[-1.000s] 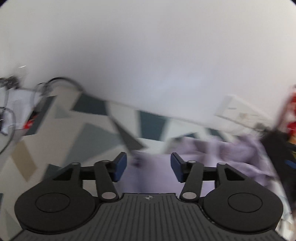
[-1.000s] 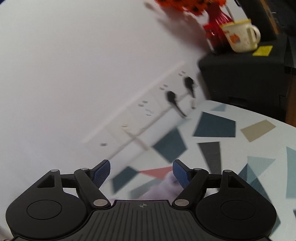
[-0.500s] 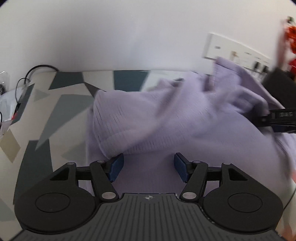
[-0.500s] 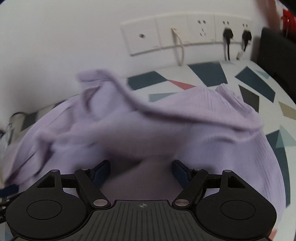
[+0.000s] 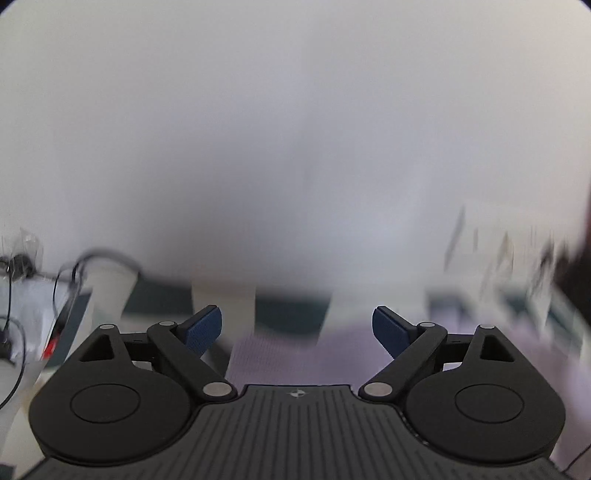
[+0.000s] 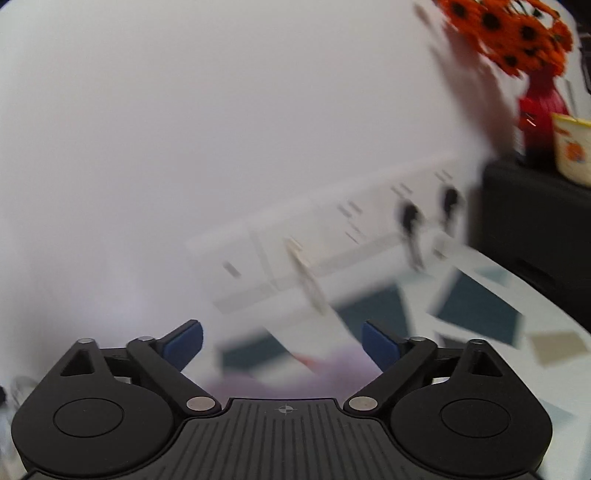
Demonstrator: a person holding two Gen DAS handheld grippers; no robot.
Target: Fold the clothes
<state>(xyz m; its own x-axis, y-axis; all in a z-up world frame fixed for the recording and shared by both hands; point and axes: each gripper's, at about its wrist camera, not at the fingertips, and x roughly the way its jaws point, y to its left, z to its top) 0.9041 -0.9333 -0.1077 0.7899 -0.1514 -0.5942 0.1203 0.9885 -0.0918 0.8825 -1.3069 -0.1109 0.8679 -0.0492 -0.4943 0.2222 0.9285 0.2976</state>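
Both frames are pretty smeared, so only the rough stuff is readable. The left gripper (image 5: 296, 325) has its blue pads spread wide apart with nothing between them, and it's tilted up at the wall (image 5: 295, 129). The lilac sweater (image 5: 280, 360) sits low, just past the fingers and running off to the right, lying on the patterned table (image 5: 291, 314). Far left of that gripper there's a tangle of cables (image 5: 22, 273). The right gripper (image 6: 282, 338) is also wide apart and holding nothing, with only a bit of sweater (image 6: 332, 369) peeking up just ahead of its body, between the fingers. Past it comes the table (image 6: 480, 314), then a socket strip (image 6: 332, 240) on the wall with two black plugs (image 6: 410, 218). Up and to the right are a black box (image 6: 535, 221), a red vase (image 6: 541, 107) of orange flowers (image 6: 509, 33) and a mug (image 6: 572, 147).
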